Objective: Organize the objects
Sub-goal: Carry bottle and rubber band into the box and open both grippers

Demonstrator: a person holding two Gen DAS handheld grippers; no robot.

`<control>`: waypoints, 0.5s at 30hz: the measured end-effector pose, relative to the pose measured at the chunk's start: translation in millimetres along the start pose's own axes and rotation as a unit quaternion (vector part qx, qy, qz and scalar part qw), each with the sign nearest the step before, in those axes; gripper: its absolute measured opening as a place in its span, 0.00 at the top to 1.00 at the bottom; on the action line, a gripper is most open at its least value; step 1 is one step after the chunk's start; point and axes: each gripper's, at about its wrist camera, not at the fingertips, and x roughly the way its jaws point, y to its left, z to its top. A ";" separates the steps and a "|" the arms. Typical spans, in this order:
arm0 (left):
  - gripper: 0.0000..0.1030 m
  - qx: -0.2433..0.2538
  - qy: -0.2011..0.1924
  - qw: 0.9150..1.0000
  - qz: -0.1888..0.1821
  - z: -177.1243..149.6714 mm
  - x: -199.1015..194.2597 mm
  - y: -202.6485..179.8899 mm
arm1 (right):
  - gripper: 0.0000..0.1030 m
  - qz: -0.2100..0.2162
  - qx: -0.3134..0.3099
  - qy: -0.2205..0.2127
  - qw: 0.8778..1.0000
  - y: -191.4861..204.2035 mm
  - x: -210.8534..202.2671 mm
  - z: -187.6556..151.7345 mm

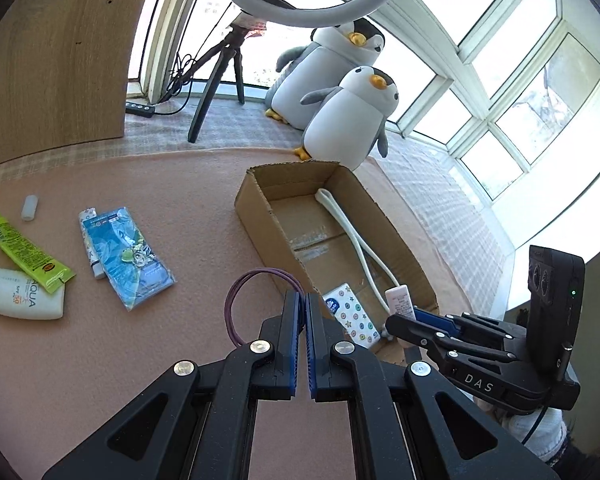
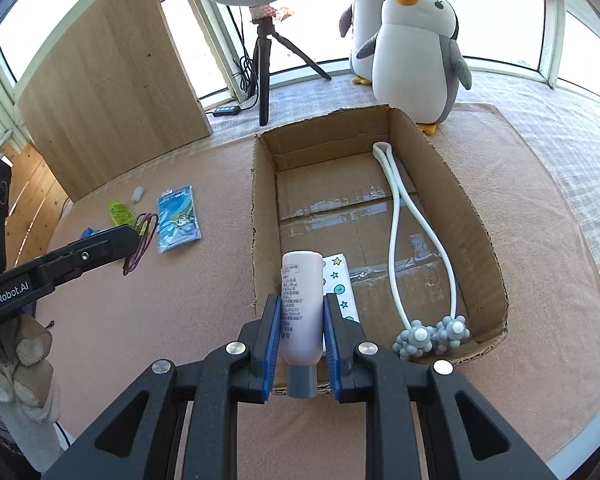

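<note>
My left gripper [image 1: 303,297] is shut on purple elastic bands [image 1: 236,300], which loop out to its left just above the pink mat; the same bands [image 2: 142,240] hang from it in the right wrist view. My right gripper [image 2: 302,302] is shut on a pale pink tube [image 2: 302,280] with its grey cap toward the camera, held over the near left corner of the open cardboard box [image 2: 474,216]. Inside the box lie a white massager with grey knobbed balls [image 2: 396,224] and a star-patterned tissue pack [image 2: 340,284]. The mat carries a green tube [image 1: 24,252], a white sunscreen tube [image 1: 20,294] and a blue packet [image 1: 128,258].
A small printed tube [image 1: 89,236] lies half under the blue packet, with a small white cap [image 1: 30,208] farther back. Two plush penguins [image 1: 348,120] stand behind the box. A ring light tripod [image 1: 220,80], a power strip [image 1: 140,109] and a wooden board [image 1: 52,60] stand at the back left.
</note>
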 end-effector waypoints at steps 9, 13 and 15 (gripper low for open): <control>0.97 0.033 0.013 0.999 0.012 31.3 55.5 -41.8 | 0.82 -0.006 0.006 0.005 1.000 -26.4 12.5 14.6; 0.97 0.039 0.019 0.999 0.017 35.1 69.6 -48.6 | 0.82 -0.009 0.004 0.010 1.000 -31.2 18.4 15.5; 0.96 0.041 0.025 0.999 0.015 36.7 73.6 -50.0 | 0.82 -0.009 0.002 0.013 1.000 -32.1 20.9 16.5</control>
